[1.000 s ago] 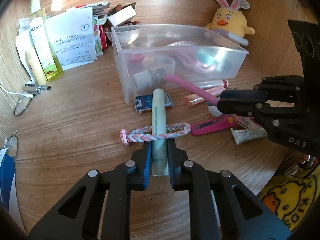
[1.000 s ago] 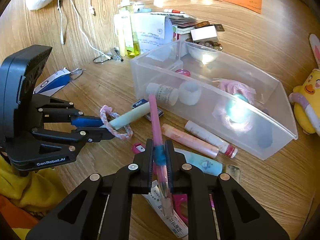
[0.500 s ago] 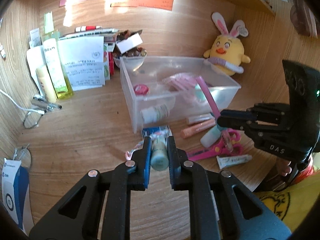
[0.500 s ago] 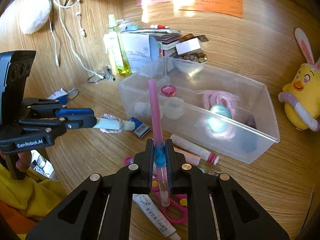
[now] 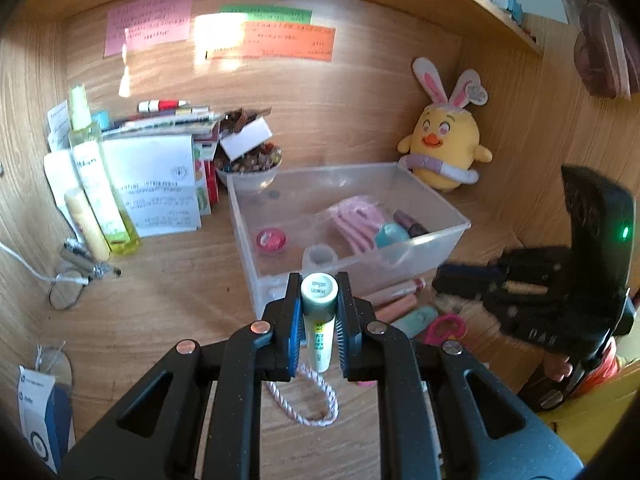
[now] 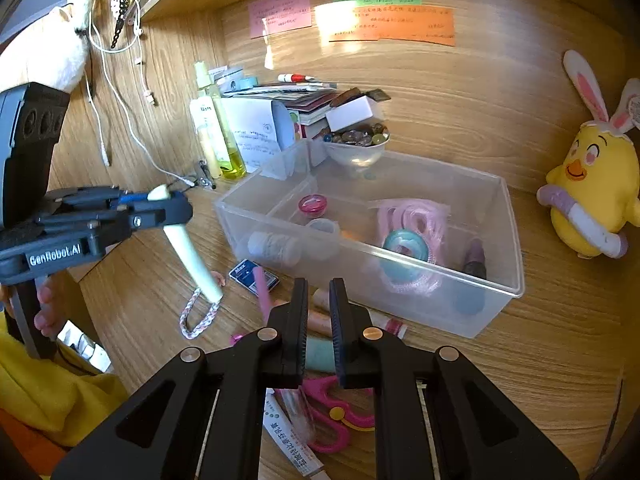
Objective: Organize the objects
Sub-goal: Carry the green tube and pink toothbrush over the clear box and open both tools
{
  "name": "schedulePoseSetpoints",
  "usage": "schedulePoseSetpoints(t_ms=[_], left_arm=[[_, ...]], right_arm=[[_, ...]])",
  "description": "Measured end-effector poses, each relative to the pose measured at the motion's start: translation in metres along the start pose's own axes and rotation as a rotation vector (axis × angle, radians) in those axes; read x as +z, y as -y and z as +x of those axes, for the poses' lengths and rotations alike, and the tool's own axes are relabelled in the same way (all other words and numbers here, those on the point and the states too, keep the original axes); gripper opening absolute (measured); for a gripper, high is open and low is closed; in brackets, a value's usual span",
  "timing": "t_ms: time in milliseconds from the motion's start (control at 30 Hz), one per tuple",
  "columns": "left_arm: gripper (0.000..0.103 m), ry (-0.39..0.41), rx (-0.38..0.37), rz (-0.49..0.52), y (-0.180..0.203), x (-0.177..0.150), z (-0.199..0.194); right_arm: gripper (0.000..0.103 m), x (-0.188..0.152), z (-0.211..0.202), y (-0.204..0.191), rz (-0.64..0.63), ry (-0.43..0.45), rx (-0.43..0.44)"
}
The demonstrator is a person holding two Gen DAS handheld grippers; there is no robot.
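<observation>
**Left wrist view**
- Left gripper (image 5: pixel 319 277): clamped on a pale green tube (image 5: pixel 318 336), round cap end facing me, raised above the desktop (image 5: pixel 160 300).
- Braided pink-and-white cord (image 5: pixel 304 396): a loop showing below the tube. I cannot tell whether it hangs from the tube or lies on the wood.
- Clear plastic bin (image 5: pixel 240 220): stands toward the back edge of the desktop, just beyond the tube. It holds a small pink pot (image 5: pixel 271 239), a pink cord bundle (image 5: pixel 356 220) and a teal round item (image 5: pixel 392 234).
- Right gripper (image 5: pixel 440 282): blurred, near the right edge, over the loose tubes and the pink scissors (image 5: pixel 444 326) in front of the bin.
- Plush chick (image 5: pixel 444 148): in the back right corner.

**Right wrist view**
- Right gripper (image 6: pixel 319 284): jaws drawn almost together.
- Pink stick (image 6: pixel 262 290): shows just left of my left finger. I cannot tell whether it is pinched.
- Left gripper (image 6: pixel 176 208): off the bin's (image 6: pixel 496 280) left end, with the tube (image 6: pixel 192 260) slanting down from it and the cord (image 6: pixel 196 316) at the tube's lower end.
- Blue box (image 6: pixel 252 276): on the desktop against the bin's front wall.
- Scissors (image 6: pixel 328 412): on the desktop beneath my fingers.
</observation>
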State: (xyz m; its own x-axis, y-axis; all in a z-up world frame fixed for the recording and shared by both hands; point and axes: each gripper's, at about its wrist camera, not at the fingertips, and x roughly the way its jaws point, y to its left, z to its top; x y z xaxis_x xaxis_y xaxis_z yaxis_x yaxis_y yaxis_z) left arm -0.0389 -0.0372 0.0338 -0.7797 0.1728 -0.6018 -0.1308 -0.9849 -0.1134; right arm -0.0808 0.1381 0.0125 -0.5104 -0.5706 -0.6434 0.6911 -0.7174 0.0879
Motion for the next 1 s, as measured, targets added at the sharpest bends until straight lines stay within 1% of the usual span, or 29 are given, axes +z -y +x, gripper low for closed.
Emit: schedulePoseSetpoints(t_ms=[200,333,467,567,767,900,933,1000], left_arm=[[0.014,0.055,0.015,0.003,0.001,0.018,-0.009],[0.014,0.080,0.024,-0.003,-0.001,0.027,-0.010],[0.014,0.087,0.038,-0.004,-0.003,0.037,-0.006],[0.014,0.090,0.047,-0.010,-0.006,0.045,-0.001],[0.014,0.089,0.052,-0.042,-0.017,0.058,0.013],[0.014,0.079,0.039,-0.067,-0.023,0.066,0.023],[0.014,0.079,0.037,-0.074,-0.024,0.068,0.024],[0.014,0.082,0.032,-0.084,-0.027,0.072,0.026]], right_arm=[[0.010,-0.010,0.018,-0.014,-0.058,-0.089,0.071],[0.017,-0.020,0.035,-0.024,-0.108,-0.144,0.077],[0.017,-0.029,0.053,-0.028,-0.126,-0.206,0.097],[0.019,-0.030,0.057,-0.030,-0.141,-0.215,0.096],[0.019,-0.030,0.063,-0.029,-0.154,-0.241,0.092],[0.018,-0.028,0.066,-0.025,-0.133,-0.239,0.095],[0.016,-0.028,0.065,-0.025,-0.130,-0.233,0.092],[0.016,-0.028,0.062,-0.024,-0.126,-0.217,0.095]])
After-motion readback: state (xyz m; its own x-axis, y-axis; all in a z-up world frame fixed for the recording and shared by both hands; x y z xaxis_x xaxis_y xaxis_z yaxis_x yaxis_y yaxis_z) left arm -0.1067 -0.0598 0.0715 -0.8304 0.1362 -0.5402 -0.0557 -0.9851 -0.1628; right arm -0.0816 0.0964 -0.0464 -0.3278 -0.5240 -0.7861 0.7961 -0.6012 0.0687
